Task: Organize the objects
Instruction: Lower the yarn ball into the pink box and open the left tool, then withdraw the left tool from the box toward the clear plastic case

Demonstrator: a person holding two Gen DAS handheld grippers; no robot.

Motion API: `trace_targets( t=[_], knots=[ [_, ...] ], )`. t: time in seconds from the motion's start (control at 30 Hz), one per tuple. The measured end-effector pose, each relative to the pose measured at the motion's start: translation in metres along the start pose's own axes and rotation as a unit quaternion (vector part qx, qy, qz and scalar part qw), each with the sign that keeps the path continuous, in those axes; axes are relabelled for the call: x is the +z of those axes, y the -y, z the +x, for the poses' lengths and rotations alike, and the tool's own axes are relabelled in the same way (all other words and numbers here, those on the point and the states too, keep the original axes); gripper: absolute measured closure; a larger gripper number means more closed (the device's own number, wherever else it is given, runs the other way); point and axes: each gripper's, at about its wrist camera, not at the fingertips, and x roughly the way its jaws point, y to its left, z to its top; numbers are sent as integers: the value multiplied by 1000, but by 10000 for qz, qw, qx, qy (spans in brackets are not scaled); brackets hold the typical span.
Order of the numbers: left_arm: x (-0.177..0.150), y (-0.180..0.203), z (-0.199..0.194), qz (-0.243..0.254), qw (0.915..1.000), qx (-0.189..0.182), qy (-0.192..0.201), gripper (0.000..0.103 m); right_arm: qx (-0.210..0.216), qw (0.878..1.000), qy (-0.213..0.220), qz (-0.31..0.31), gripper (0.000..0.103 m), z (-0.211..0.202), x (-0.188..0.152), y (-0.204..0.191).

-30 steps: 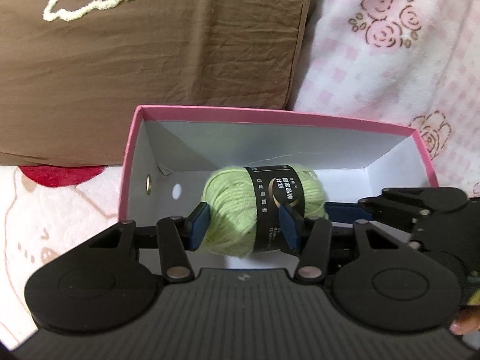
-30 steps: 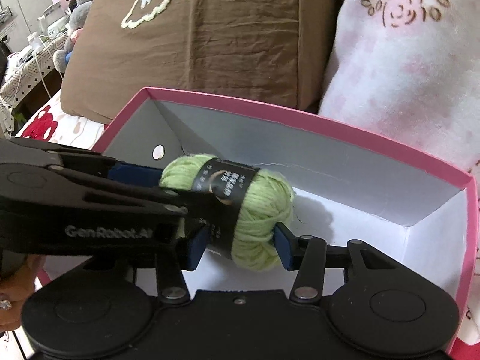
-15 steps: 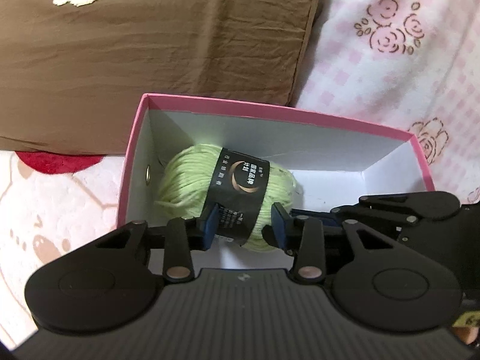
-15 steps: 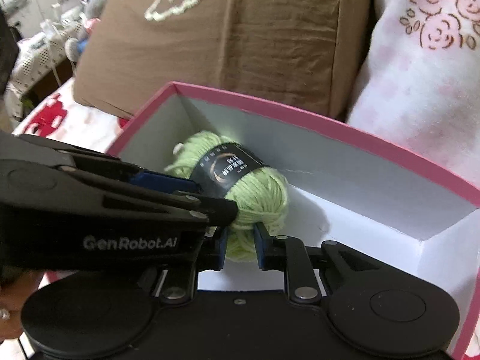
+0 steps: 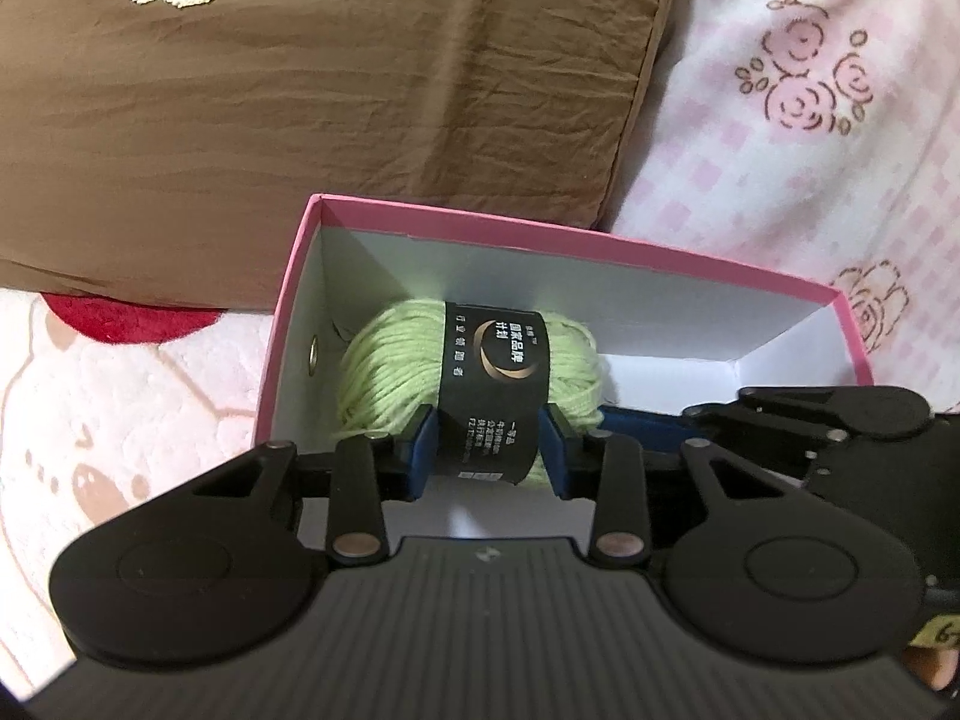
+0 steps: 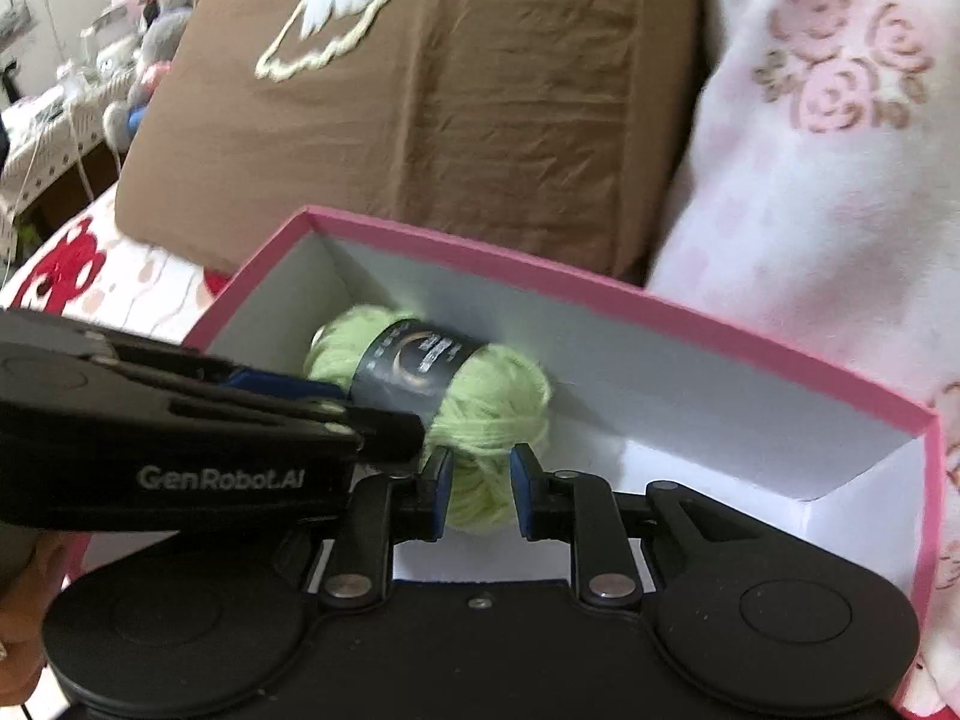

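Observation:
A light green yarn ball [image 5: 384,372] with a black paper band lies inside the open pink box [image 5: 540,240], close to its left wall. My left gripper [image 5: 487,456] is closing; its blue pads press on the banded middle and the wool bulges past both of them. My right gripper [image 5: 624,420] comes in from the right at the ball's right end. In the right wrist view the yarn ball [image 6: 504,396] has its near end pinched between the narrow pads of my right gripper [image 6: 481,480]. My left gripper [image 6: 360,408] crosses from the left in front of the pink box [image 6: 600,294].
The box sits on a bed. A brown pillow [image 5: 300,120] lies behind it and a pink rose-print blanket [image 5: 810,120] rises to its right. A white bedspread with red print [image 5: 90,420] spreads to the left. Far left stands furniture with plush toys [image 6: 150,60].
The yarn ball now lies nearer the box's left wall than a second ago. Both grippers' jaws have narrowed around it, the right ones down to a thin pinch on its end.

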Motion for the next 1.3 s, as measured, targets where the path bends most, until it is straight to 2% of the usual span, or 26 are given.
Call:
trace_targets(
  t=[0.13, 0.23, 0.3, 0.37, 0.4, 0.6, 0.8, 0.97, 1.07, 1.2, 1.23, 1.27, 1.3],
  knots=[
    [-2, 2, 1, 16, 9999, 108, 63, 68, 248, 9995, -213, 24, 75, 9, 3, 2],
    [-2, 4, -6, 69, 9999, 115, 76, 68, 240, 9996, -164, -59, 72, 0, 0, 1],
    [-2, 6, -16, 136, 9998, 96, 145, 68, 229, 9995, -91, -182, 62, -11, -5, -1],
    [-3, 9, -28, 203, 9996, 58, 207, 67, 126, 9996, -56, -241, 43, -24, -12, -3],
    [-4, 10, -33, 258, 9994, 50, 230, 65, 80, 9996, -45, -254, 41, -29, -15, -3],
    [-15, 24, -50, 566, 9980, 280, 52, 61, -2, 9998, 105, -159, 38, -57, -38, -11],
    [-30, 29, -81, 597, 9981, 144, 9, 55, -56, 9996, 167, -218, 36, -82, -49, -24],
    [-36, 32, -114, 445, 9989, 89, 139, 54, -132, 9997, 163, -108, 35, -106, -52, -24],
    [-38, 33, -131, 339, 9994, -47, 97, 54, -333, 9993, 156, -77, 35, -120, -55, -27],
    [-46, 40, -150, 403, 9992, -68, 23, 53, -364, 9991, 196, -41, 35, -138, -59, -30],
    [-49, 42, -155, 421, 9991, -76, 26, 53, -350, 9992, 196, -36, 33, -142, -61, -31],
    [-52, 44, -159, 452, 9989, -88, 19, 52, -330, 9993, 190, -37, 24, -146, -62, -32],
    [-55, 47, -164, 518, 9986, -85, 1, 52, -310, 9993, 191, -62, 20, -150, -65, -34]
  ],
)
